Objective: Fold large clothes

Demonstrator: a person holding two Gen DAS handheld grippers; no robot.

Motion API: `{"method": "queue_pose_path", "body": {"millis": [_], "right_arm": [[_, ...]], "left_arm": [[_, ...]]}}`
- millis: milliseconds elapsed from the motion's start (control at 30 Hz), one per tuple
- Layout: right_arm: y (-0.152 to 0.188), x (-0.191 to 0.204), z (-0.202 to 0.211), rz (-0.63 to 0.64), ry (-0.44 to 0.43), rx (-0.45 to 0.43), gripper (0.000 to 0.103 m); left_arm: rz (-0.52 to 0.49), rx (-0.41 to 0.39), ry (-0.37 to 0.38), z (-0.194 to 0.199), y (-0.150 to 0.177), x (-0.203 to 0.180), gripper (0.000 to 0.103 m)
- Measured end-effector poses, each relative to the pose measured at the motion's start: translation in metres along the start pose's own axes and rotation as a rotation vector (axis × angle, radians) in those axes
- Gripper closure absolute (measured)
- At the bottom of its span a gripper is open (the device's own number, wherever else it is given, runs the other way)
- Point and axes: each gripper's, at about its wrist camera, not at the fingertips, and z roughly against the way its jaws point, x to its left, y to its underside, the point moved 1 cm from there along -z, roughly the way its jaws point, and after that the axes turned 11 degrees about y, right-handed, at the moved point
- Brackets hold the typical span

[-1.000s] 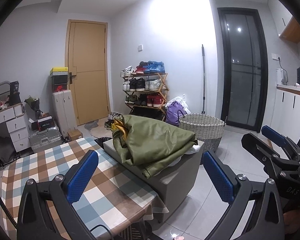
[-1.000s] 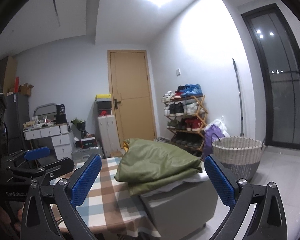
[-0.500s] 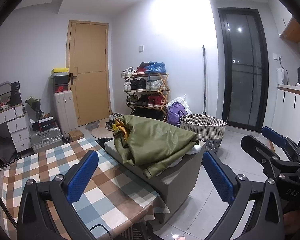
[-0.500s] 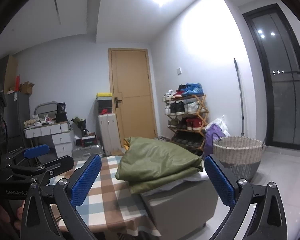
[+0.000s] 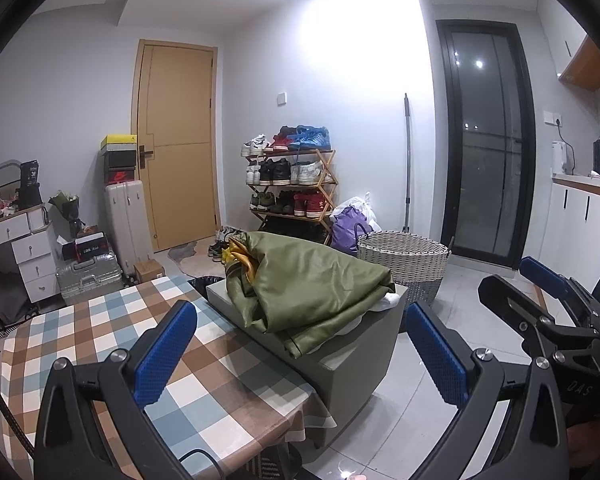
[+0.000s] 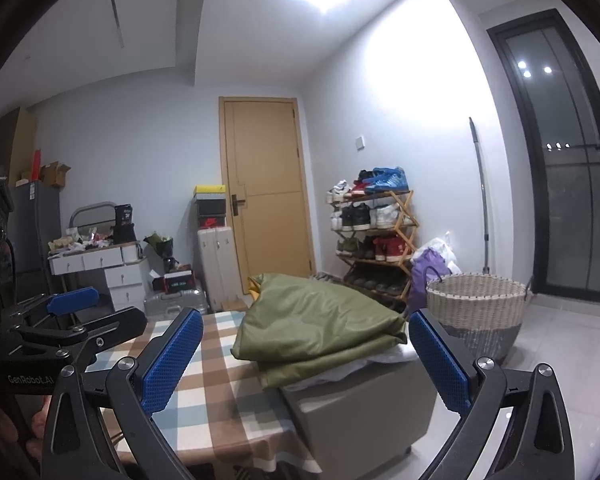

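Note:
A folded olive-green garment with yellow lining (image 5: 308,284) lies on a grey ottoman (image 5: 352,356) beyond the checked table (image 5: 100,336). It also shows in the right wrist view (image 6: 320,328), on a white cloth over the ottoman (image 6: 364,412). My left gripper (image 5: 300,352) is open and empty, held above the table edge, short of the garment. My right gripper (image 6: 304,360) is open and empty, also short of the garment. The right gripper shows at the right edge of the left wrist view (image 5: 540,300); the left gripper shows at the left of the right wrist view (image 6: 72,316).
A woven laundry basket (image 5: 404,264) stands on the floor right of the ottoman. A shoe rack (image 5: 292,188), a door (image 5: 176,144), suitcases (image 5: 124,224) and a drawer unit (image 5: 28,256) line the far walls. White cabinets (image 5: 580,224) stand at right.
Both views have shifted slightly; the garment and ottoman sit a little differently in frame. Both grippers stay open and empty.

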Motion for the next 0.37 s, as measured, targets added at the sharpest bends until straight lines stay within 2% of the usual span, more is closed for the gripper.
{"method": "queue_pose_path", "body": {"millis": [367], "right_arm": [[-0.0011, 0.0046, -0.0002, 0.018, -0.009, -0.009, 0.000]], "left_arm": [[0.005, -0.004, 0.006, -0.0013, 0.0019, -0.0007, 0.001]]}}
